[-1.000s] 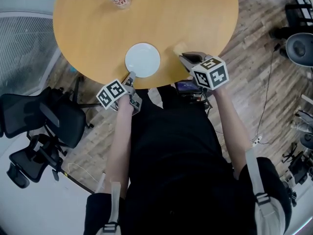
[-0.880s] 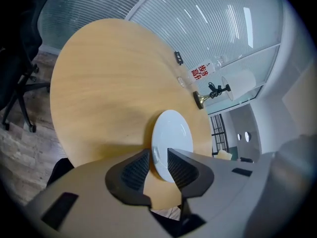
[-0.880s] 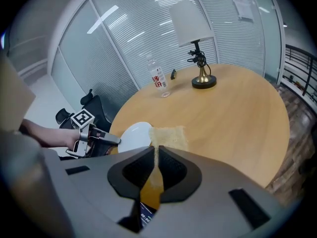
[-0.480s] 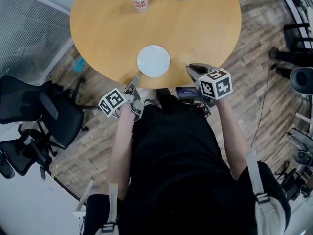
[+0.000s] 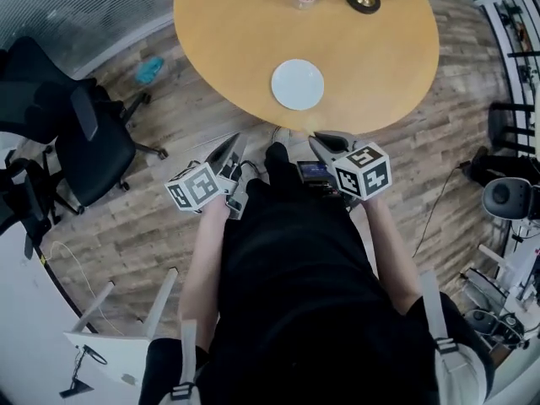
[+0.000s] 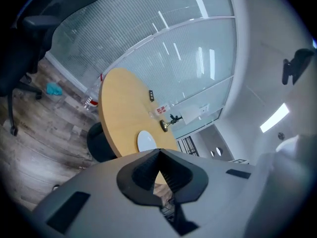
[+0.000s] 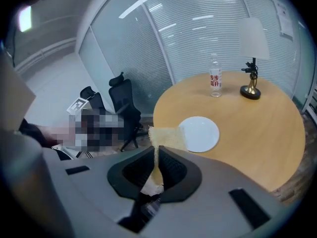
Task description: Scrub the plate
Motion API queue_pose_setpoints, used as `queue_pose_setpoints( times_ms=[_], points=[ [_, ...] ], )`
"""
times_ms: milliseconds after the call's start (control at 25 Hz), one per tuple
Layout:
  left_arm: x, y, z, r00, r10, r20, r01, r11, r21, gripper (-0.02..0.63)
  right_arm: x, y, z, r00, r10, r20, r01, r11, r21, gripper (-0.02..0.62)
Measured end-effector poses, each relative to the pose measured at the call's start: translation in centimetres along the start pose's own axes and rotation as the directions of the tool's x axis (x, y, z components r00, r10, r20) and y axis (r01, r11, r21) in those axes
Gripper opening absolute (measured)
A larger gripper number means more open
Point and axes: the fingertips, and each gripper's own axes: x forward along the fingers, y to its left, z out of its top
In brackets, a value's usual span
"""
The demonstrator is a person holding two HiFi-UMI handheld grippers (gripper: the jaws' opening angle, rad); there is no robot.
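- On the left gripper [image 6: 159, 153] the jaws have just closed: tips meet, nothing between them.
- The right gripper [image 7: 156, 148] is clamped on a thin yellow sponge [image 7: 167, 137], which sticks out past the jaw tips.
- The plate [image 5: 297, 84] is white and round, and lies flat on the round wooden table [image 5: 228, 32], near the edge closest to the person.
- Both grippers are off the table, over the plank floor [image 5: 143, 218], just in front of the person's dark torso and well apart from the plate.
- In the head view, the left gripper sits below and left of the plate, the right one below and slightly right.
- On the far side of the table, a clear bottle [image 7: 214, 83] with a red label stands beside a lamp [image 7: 251, 63] with a brass foot and white shade.
- A black office chair [image 5: 84, 133] stands on the floor left of the table.
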Motion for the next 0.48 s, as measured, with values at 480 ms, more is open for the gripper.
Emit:
queue_pose_setpoints(
  times_ms=[480],
  points=[
    [-3.4, -7.2, -2.6, 0.983, -0.146, -0.107, 0.179, 0.879, 0.441, 0.012, -8.4, 6.1, 2.8, 0.953, -0.041, 0.300, 0.034, 0.999, 0.029, 0.034]
  ],
)
